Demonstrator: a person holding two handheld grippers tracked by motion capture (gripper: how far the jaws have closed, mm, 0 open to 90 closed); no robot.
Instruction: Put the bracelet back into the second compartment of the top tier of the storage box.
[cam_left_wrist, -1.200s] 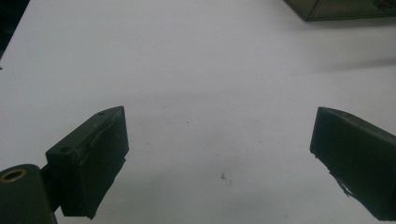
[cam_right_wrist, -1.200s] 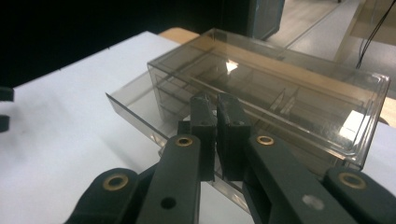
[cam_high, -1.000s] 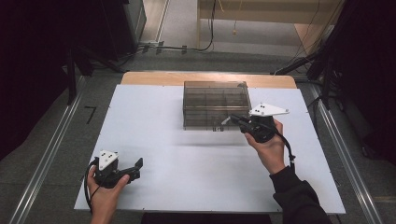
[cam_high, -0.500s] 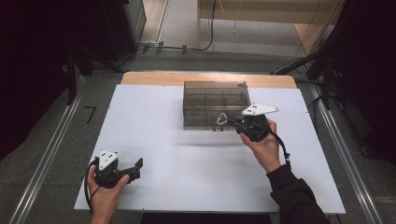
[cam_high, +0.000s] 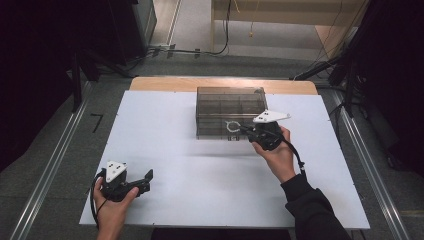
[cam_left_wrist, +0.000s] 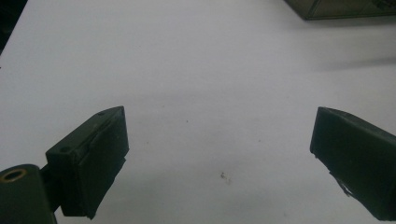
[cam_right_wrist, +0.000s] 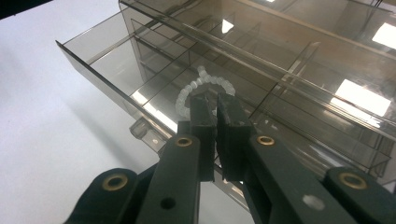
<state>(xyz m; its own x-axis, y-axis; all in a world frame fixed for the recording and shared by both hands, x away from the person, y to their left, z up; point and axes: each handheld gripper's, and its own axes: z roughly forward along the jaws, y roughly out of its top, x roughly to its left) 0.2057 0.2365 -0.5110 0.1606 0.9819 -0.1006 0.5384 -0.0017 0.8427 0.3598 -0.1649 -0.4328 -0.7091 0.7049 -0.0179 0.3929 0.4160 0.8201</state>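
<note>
A smoky see-through drawer box stands at the far middle of the white table. One drawer is pulled out, with empty divided compartments. My right gripper hangs over the open drawer, shut on a white bead ring. In the right gripper view the bead ring dangles from the tips of the right gripper above a drawer compartment. My left gripper rests near the table's front left, and in its own view the left gripper is open over bare table.
The table's wooden far edge lies just behind the box. Metal rails run along both sides of the table. Cables lie on the floor beyond. A corner of the drawer box appears at the top of the left gripper view.
My right gripper has moved left and a little down with the bead ring, from beside the box to over its open drawer. The left gripper has stayed put.
</note>
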